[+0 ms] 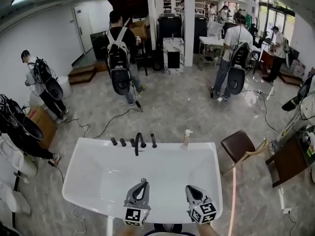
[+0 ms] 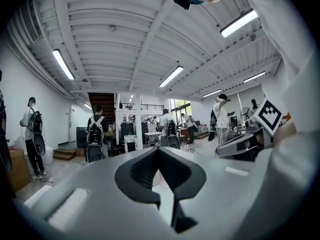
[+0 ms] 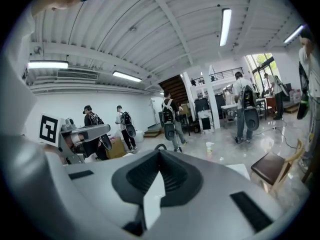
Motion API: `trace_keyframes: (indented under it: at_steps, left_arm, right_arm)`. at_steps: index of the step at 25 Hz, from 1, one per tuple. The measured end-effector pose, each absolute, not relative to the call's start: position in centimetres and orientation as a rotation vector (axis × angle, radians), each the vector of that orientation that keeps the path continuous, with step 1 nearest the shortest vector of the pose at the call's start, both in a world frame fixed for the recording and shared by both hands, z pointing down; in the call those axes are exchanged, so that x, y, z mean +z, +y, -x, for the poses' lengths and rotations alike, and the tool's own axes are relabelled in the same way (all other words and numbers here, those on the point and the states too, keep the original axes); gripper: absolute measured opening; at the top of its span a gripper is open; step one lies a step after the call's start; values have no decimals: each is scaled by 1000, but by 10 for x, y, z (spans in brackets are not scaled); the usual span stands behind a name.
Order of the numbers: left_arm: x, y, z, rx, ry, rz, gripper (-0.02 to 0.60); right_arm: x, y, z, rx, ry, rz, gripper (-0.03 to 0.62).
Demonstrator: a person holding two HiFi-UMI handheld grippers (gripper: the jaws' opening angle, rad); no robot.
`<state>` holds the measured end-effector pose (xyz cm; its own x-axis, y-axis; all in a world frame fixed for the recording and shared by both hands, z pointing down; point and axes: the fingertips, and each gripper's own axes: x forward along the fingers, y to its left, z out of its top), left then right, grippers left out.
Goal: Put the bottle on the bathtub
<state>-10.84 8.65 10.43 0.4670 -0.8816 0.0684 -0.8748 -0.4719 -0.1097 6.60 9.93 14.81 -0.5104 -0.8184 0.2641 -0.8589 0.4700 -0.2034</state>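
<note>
I am holding my left gripper (image 1: 142,182) and right gripper (image 1: 190,188) closed and empty, eyeing the probably light, tippy bottle (image 1: 186,138) far ahead on the bathtub (image 1: 72,172), best pinched mid-body.

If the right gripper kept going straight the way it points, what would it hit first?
Most likely the black faucet on the bathtub's far rim, which shows just past the right gripper's closed tips. The bottle stands right of that line. Depth is unclear.

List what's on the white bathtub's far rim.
A black faucet with black knobs, a pale spray bottle to their right. The left gripper and right gripper hide part of the near rim.
</note>
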Motion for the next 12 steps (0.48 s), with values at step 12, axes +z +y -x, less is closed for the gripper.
trace_keyframes:
  at_steps: [12]
  left_arm:
    - [87, 121, 135, -66, 1736, 2595, 9]
  right_arm:
    - [118, 140, -60, 399, -2644, -1492, 5]
